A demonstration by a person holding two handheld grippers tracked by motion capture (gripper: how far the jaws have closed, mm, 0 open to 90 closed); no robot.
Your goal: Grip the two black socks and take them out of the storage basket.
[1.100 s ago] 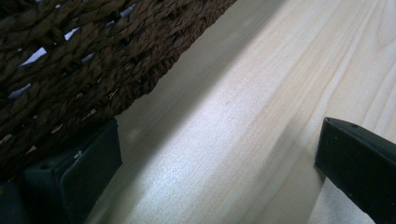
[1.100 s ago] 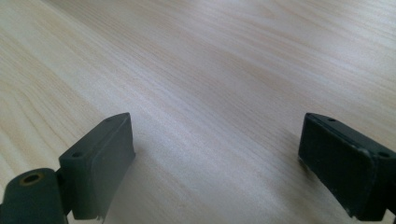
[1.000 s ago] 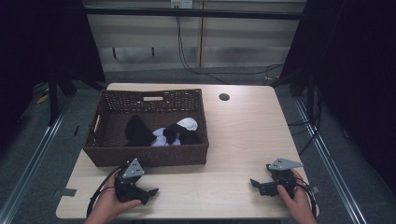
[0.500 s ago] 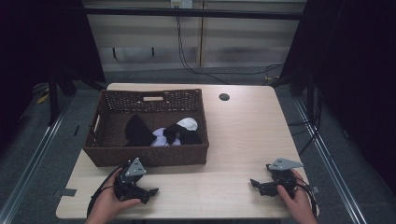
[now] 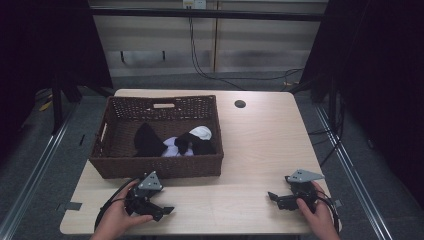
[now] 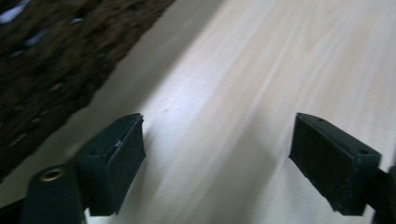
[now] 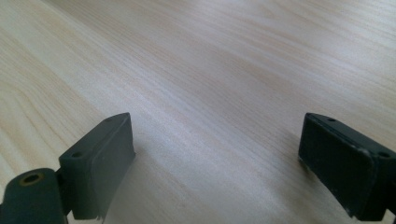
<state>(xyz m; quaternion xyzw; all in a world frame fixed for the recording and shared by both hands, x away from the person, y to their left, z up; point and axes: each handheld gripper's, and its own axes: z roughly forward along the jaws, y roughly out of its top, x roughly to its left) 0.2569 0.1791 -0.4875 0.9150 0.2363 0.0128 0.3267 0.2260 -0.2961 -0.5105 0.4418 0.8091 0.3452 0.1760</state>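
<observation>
At the near edge of a pale wooden table (image 5: 260,145), a person's left hand (image 5: 116,220) holds the left gripper (image 5: 161,209) low over the wood, just in front of the basket's near wall. Seen through the left gripper view, its two black jaws stand wide apart with nothing between them but bare tabletop, and the basket's brown weave is a blur at the upper left. At the near right, the right hand (image 5: 316,214) holds the right gripper (image 5: 274,198), pointing left; its jaws are also spread wide over empty wood grain. The two grippers are well apart. Farther back on the left half of the table sits a dark brown rectangular wicker basket (image 5: 115,131). Inside it lie black and white pieces of cloth (image 5: 172,142) in a loose heap. Beyond, near the table's far edge, is a small round dark hole (image 5: 240,104)
</observation>
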